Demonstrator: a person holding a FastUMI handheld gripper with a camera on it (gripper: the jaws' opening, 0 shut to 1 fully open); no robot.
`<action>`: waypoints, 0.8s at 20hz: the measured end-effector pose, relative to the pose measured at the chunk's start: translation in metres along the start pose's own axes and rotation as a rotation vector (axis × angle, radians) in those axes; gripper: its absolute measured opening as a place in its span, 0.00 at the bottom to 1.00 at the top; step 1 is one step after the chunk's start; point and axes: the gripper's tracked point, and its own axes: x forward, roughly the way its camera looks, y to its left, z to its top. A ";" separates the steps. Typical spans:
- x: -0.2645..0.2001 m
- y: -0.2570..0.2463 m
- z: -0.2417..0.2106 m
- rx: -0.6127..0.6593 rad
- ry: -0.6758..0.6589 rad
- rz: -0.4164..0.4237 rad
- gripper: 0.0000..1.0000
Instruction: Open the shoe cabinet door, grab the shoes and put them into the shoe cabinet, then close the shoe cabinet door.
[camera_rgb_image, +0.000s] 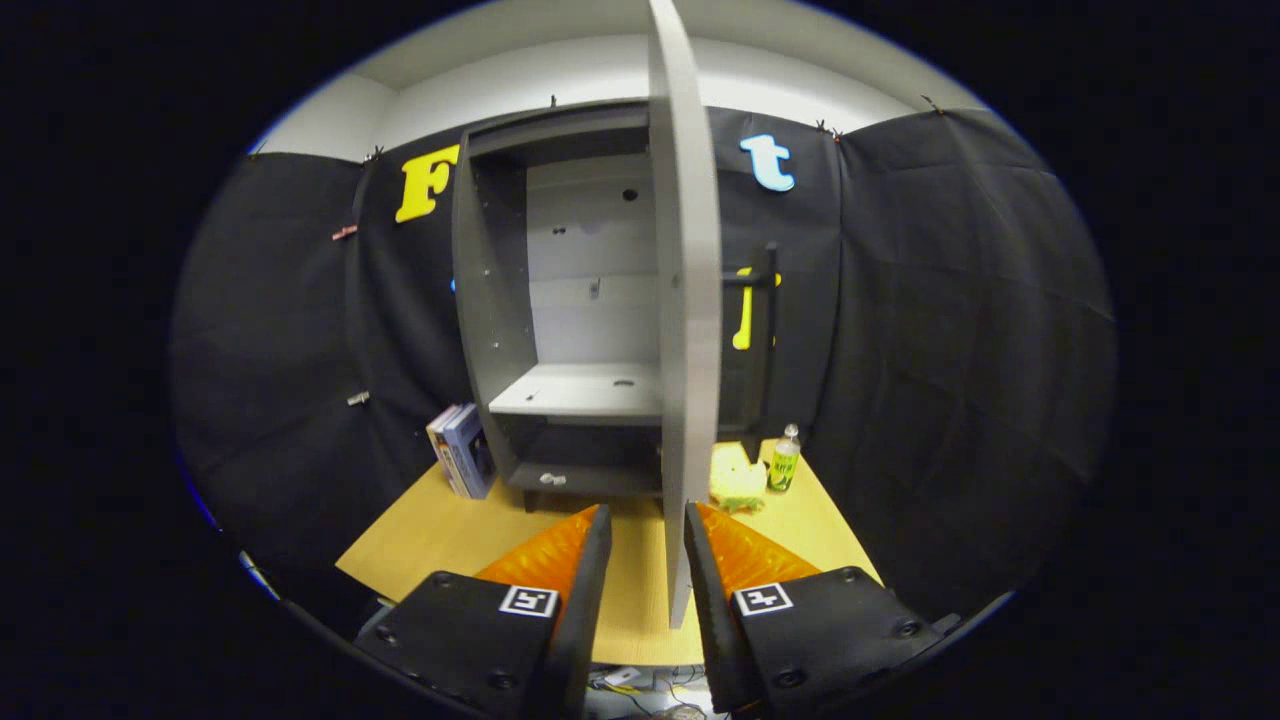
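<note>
Level, tongs (645, 530) astride door (685, 300) edge

This was a staged recording booth, not a lived-in home. Black cloth (950, 330) hung as walls on every side, clipped along its top edge, with a plain pale wall and ceiling (600, 70) showing above it at the top of the frame. A small wooden desk (440, 540) at lower centre carried household props: a grey shoe cabinet (560, 320) with its door (688, 300) swung open, a few books (462, 450) at its left, and a bottle (784, 460) at its right. Loose cables (650, 690) lay below the desk's near edge.
</note>
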 end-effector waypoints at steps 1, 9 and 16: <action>-0.001 0.011 -0.016 0.009 0.037 0.022 0.61; 0.064 0.106 -0.142 0.110 0.296 0.142 0.91; 0.150 0.153 -0.255 0.064 0.427 0.150 0.91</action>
